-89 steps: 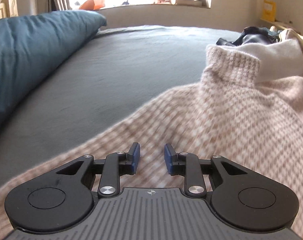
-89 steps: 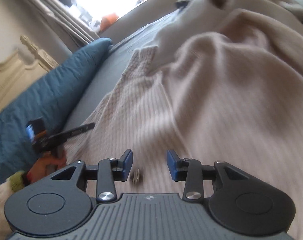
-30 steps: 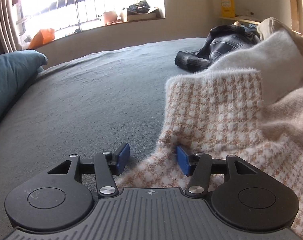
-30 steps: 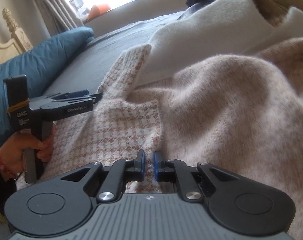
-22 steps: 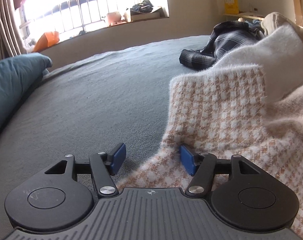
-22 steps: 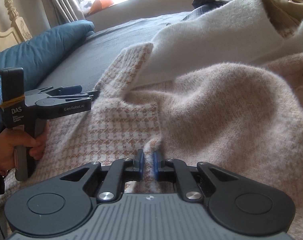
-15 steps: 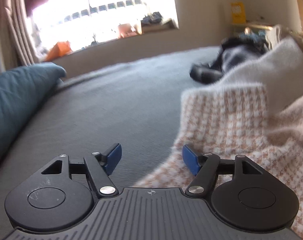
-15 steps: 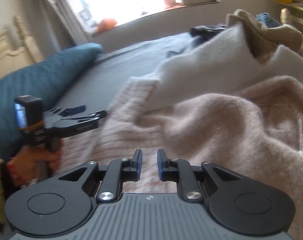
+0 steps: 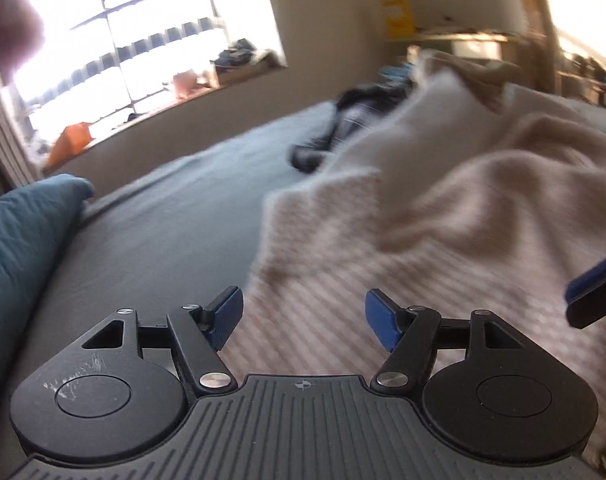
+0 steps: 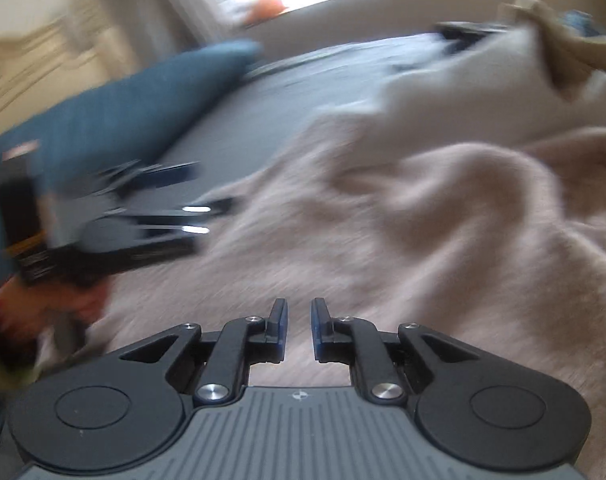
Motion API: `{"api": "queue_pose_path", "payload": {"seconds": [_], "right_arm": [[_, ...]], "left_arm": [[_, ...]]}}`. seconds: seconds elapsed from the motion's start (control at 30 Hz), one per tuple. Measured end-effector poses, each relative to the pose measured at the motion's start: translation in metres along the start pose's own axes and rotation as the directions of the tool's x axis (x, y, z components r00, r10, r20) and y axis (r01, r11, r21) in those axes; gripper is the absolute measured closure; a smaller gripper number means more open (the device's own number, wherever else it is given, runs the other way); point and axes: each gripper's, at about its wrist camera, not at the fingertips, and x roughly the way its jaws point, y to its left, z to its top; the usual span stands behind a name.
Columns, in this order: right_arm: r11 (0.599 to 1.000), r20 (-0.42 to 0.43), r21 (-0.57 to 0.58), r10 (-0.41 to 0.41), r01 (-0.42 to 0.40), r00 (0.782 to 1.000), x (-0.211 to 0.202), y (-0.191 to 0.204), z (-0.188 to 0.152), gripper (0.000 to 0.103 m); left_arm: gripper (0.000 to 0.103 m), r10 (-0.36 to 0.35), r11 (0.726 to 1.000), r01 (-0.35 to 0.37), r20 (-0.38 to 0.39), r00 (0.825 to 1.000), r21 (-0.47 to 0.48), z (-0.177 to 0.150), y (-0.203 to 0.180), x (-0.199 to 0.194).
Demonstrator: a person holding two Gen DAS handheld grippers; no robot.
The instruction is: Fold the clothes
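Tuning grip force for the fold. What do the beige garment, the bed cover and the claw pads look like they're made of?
Beige garment: looks like soft woven or knit fabric, wool-like, with a fuzzy matte nap and a faint check pattern; blur hides the weave.
Bed cover: grey cloth, matte and flat, probably a plain sheet.
Pads on the left claw: blue and smooth, likely rubber or plastic, on glossy black plastic arms.

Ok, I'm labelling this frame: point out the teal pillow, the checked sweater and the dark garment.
teal pillow (image 9: 19, 240), left wrist view, its side.
checked sweater (image 9: 443, 280), left wrist view, flat patterned panel.
dark garment (image 9: 343, 128), left wrist view, its crumpled middle.
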Motion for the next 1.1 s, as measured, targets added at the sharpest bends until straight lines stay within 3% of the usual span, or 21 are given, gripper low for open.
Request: {"api": "queue_pose_path", "payload": {"seconds": [0.03, 0.13, 0.2, 0.27, 0.33, 0.47, 0.6, 0.67, 0.73, 0.8, 0.97, 1.03, 1.1], "right_arm": [[0.999, -0.026, -0.048, -0.008, 0.007, 1.000, 0.003, 0.008, -0.007, 0.090], [0.980, -0.077, -0.142, -0.154, 0.142, 0.985, 0.022, 0.008, -0.030, 0.093], [0.985, -0.059, -0.047, -0.167, 0.165, 0.984, 0.013, -0.016, -0.036, 0.098], [0.973, -0.049, 0.033, -0.226, 0.227, 0.973, 0.000, -0.030, -0.038, 0.095], [0.970, -0.036, 0.022, -0.241, 0.242, 0.970, -0.016, -0.027, -0.040, 0.094], [0.990, -0.006, -0.021, -0.138, 0.138, 0.990, -0.028, 0.003, -0.051, 0.094], [0.984, -0.060, -0.090, -0.163, 0.157, 0.985, -0.012, 0.007, -0.076, 0.097], [0.988, -0.055, -0.014, -0.153, 0.153, 0.987, -0.024, -0.006, -0.081, 0.097], [0.972, -0.033, 0.064, -0.222, 0.224, 0.974, -0.051, -0.016, -0.081, 0.093], [0.980, -0.018, 0.049, -0.192, 0.193, 0.981, -0.076, -0.010, -0.087, 0.093], [0.997, -0.092, -0.034, -0.065, 0.062, 0.994, -0.097, 0.034, -0.136, 0.091], [0.995, -0.138, -0.048, -0.095, 0.089, 0.986, -0.093, 0.040, -0.170, 0.085], [0.992, -0.090, -0.017, -0.122, 0.121, 0.988, -0.097, 0.038, -0.194, 0.085]], "left_arm": [[0.035, -0.001, 0.999, 0.001, -0.018, 1.000, 0.034, -0.009, -0.011, 0.003], [0.035, 0.030, 0.993, -0.023, -0.053, 0.998, 0.114, -0.034, -0.036, 0.014], [0.035, 0.044, 0.994, -0.042, -0.018, 0.999, 0.104, -0.041, -0.036, 0.013], [0.035, 0.069, 0.994, -0.067, -0.018, 0.997, 0.085, -0.039, -0.033, 0.011], [0.035, 0.091, 0.994, -0.089, -0.025, 0.996, 0.066, -0.034, -0.029, 0.007], [0.035, 0.077, 0.996, -0.075, -0.037, 0.996, 0.055, -0.032, -0.033, -0.002], [0.035, 0.117, 0.989, -0.112, -0.051, 0.992, 0.092, -0.044, -0.046, -0.007], [0.035, 0.144, 0.985, -0.139, -0.043, 0.989, 0.100, -0.050, -0.049, -0.014], [0.035, 0.138, 0.987, -0.134, -0.036, 0.990, 0.086, -0.050, -0.047, -0.032], [0.034, 0.100, 0.990, -0.097, -0.026, 0.995, 0.101, -0.051, -0.053, -0.048], [0.029, 0.015, 0.982, -0.009, -0.030, 0.999, 0.187, -0.065, -0.090, -0.064], [0.029, 0.035, 0.981, -0.025, -0.048, 0.998, 0.192, -0.073, -0.101, -0.057], [0.029, 0.045, 0.988, -0.036, -0.054, 0.998, 0.150, -0.071, -0.100, -0.058]]}}
